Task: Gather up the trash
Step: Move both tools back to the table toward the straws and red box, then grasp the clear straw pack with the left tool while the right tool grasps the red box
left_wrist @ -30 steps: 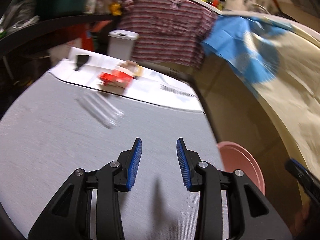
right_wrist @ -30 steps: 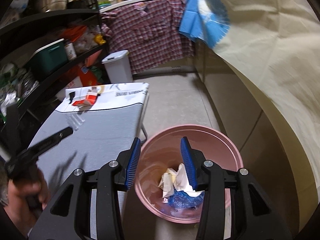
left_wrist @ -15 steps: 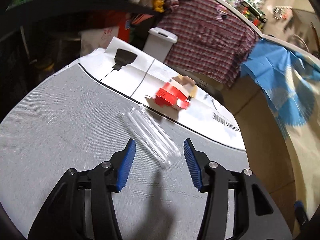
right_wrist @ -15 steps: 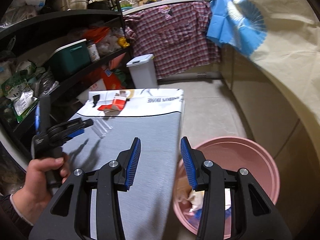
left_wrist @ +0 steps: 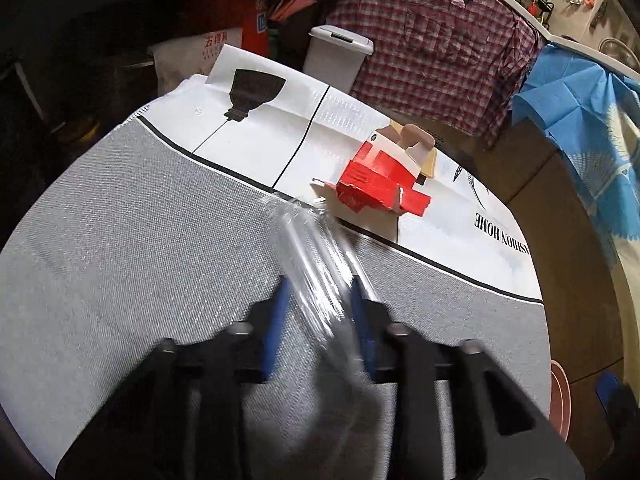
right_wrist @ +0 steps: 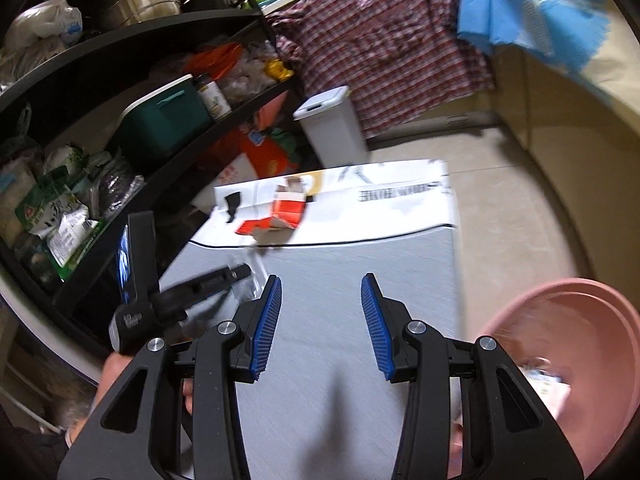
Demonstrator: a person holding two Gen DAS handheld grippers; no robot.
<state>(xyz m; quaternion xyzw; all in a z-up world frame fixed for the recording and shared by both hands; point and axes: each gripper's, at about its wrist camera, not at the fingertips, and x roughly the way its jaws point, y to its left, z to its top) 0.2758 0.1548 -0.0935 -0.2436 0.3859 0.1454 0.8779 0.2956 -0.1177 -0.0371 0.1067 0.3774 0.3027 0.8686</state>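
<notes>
A clear plastic wrapper [left_wrist: 316, 264] lies on the grey table cover [left_wrist: 140, 248]. My left gripper [left_wrist: 318, 320] is blurred, with its near end between the blue pads; I cannot tell whether the pads press on it. A torn red and white carton [left_wrist: 380, 184] lies beyond it on the white printed sheet [left_wrist: 256, 136]; it also shows in the right wrist view [right_wrist: 286, 214]. My right gripper [right_wrist: 318, 320] is open and empty above the table's near right part. The pink bin [right_wrist: 576, 344] with trash inside stands on the floor to its right.
A white lidded bin [right_wrist: 332, 128] stands beyond the table's far end. Black shelves [right_wrist: 132, 92] with bags, a green box and pots run along the left. A plaid shirt [left_wrist: 436, 40] and a blue cloth [left_wrist: 580, 112] hang at the back.
My left gripper has moved forward over the table until the clear wrapper lies between its pads. My right gripper has swung left from above the pink bin to above the table.
</notes>
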